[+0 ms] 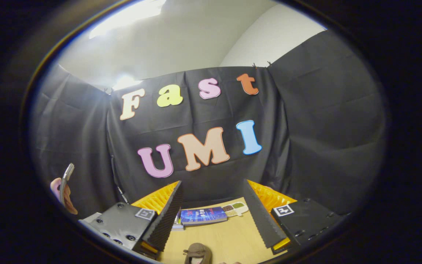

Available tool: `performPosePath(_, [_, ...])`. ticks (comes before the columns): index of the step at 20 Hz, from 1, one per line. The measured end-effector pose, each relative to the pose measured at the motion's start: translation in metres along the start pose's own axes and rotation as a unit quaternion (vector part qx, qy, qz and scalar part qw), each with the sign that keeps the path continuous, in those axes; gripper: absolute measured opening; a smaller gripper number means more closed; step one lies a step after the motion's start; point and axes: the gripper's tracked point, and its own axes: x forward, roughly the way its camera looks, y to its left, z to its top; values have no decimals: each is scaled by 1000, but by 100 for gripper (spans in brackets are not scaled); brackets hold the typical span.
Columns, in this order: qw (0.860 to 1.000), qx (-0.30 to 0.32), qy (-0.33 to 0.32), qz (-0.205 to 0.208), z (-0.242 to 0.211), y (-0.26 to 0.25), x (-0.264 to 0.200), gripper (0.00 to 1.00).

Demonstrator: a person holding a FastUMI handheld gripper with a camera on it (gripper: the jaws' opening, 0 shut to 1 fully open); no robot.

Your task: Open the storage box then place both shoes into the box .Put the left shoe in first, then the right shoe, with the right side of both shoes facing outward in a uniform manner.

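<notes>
A brown shoe (pixel 197 253) lies on the wooden worktop (pixel 225 234) low between the fingers of the gripper (pixel 213 216), which stand spread wide and grasp nothing, with a blue book (pixel 203 215) farther ahead by the booth wall.

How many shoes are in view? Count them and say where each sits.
1. A brown shoe lies on the wooden table, low between the open gripper's fingers. The other shoe may be hidden below.
</notes>
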Motion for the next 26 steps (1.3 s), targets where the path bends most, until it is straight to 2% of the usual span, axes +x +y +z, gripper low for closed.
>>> performPosePath(12, [1000,18,2,10,3,4,-11,100])
performPosePath(18, [1000,7,9,20,-6,16,-13,100])
performPosePath(23, [997,22,38,63,-32,61,-14,100])
performPosePath(26, [991,45,74,102,-68,101,-17,100])
